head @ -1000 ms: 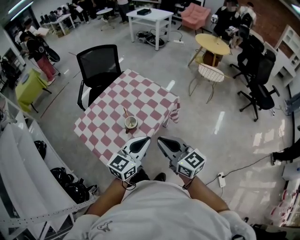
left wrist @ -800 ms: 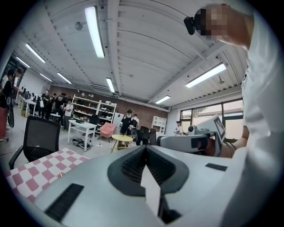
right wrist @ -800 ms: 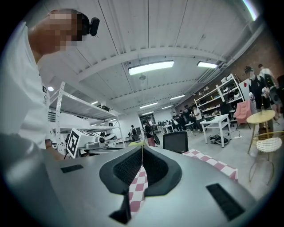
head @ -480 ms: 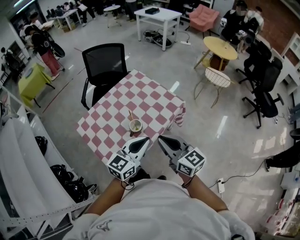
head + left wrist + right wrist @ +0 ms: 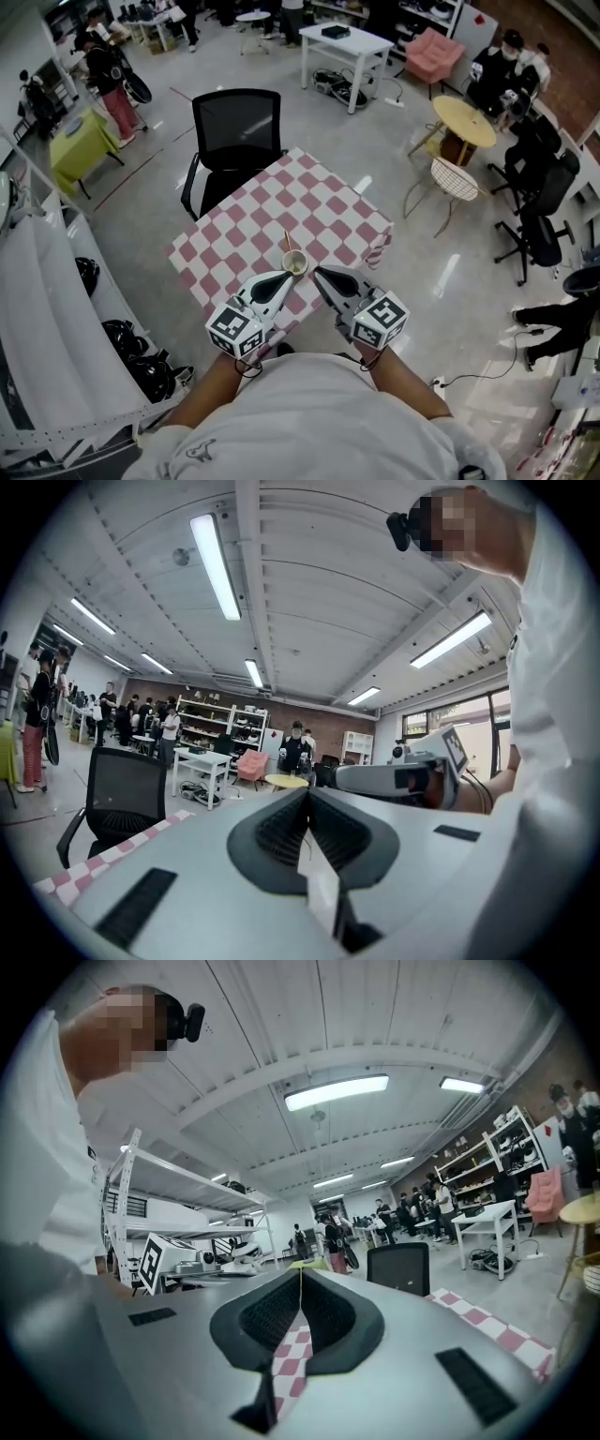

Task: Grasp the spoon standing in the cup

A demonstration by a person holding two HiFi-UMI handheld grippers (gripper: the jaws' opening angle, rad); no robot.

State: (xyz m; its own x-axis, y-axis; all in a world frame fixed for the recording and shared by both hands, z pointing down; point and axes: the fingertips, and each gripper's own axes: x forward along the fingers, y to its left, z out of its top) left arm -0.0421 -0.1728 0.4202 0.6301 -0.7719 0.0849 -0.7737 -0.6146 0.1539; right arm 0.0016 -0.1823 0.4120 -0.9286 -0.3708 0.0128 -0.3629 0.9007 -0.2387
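Observation:
A pale cup point(image 5: 295, 263) stands on the near part of the pink-and-white checked table point(image 5: 272, 202), with a thin brown spoon point(image 5: 288, 241) leaning up and to the left out of it. My left gripper point(image 5: 285, 276) is shut, its tip just short of the cup on the near left. My right gripper point(image 5: 318, 273) is also shut, its tip just right of the cup. In the left gripper view the jaws point(image 5: 307, 795) are pressed together on nothing. The right gripper view shows its jaws point(image 5: 300, 1275) closed and empty too. Neither gripper view shows the cup.
A black office chair point(image 5: 236, 122) stands at the table's far side. White shelving point(image 5: 56, 309) runs along the left. A wire chair point(image 5: 455, 178) and a yellow round table point(image 5: 466, 120) stand to the right, with people around the room's edges.
The person has come closer to the table, so the cup now lies right at the gripper tips. Both grippers have stayed shut and side by side.

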